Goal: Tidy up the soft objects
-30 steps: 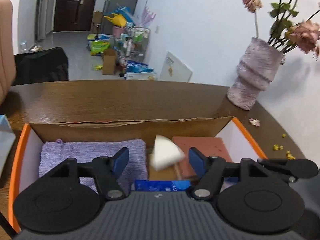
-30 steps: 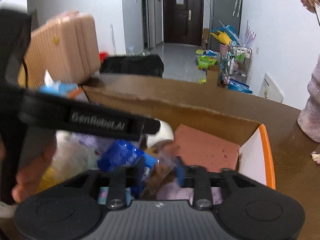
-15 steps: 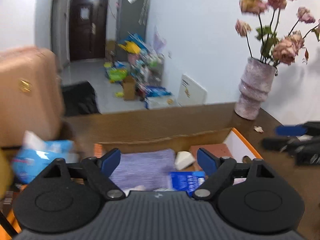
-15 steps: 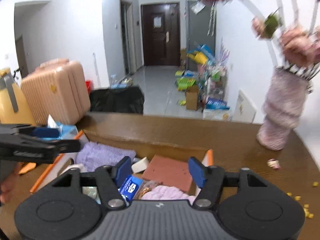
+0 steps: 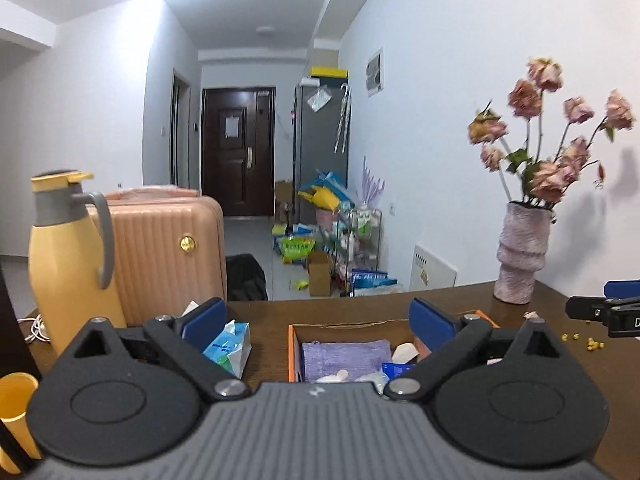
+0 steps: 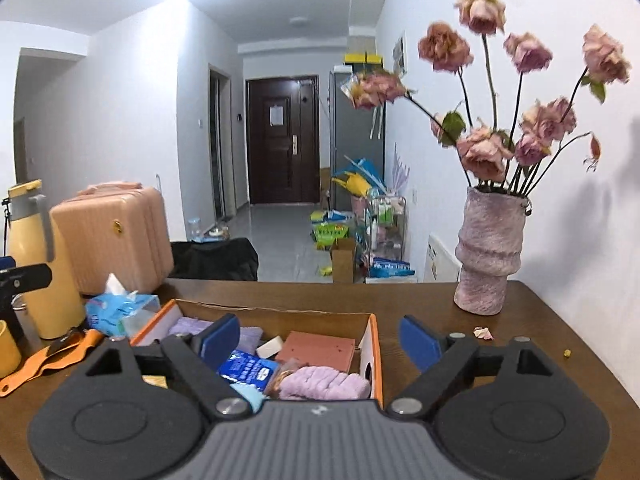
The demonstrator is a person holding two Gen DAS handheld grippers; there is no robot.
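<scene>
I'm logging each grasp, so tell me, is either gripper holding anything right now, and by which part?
Nothing is held. The left gripper and right gripper both have wide-open, empty jaws that have just been opening, above the box of soft items.

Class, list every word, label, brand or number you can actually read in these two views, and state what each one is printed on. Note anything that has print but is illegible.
"D": a lone white letter on the black right gripper, cut off by the frame edge.
Blue packet in the orange-rimmed cardboard box: white print, too blurred to read.
Blue tissue pack on the brown table: print too small.
Paper on the dark door: illegible.
Green bag on the floor: print illegible.
</scene>
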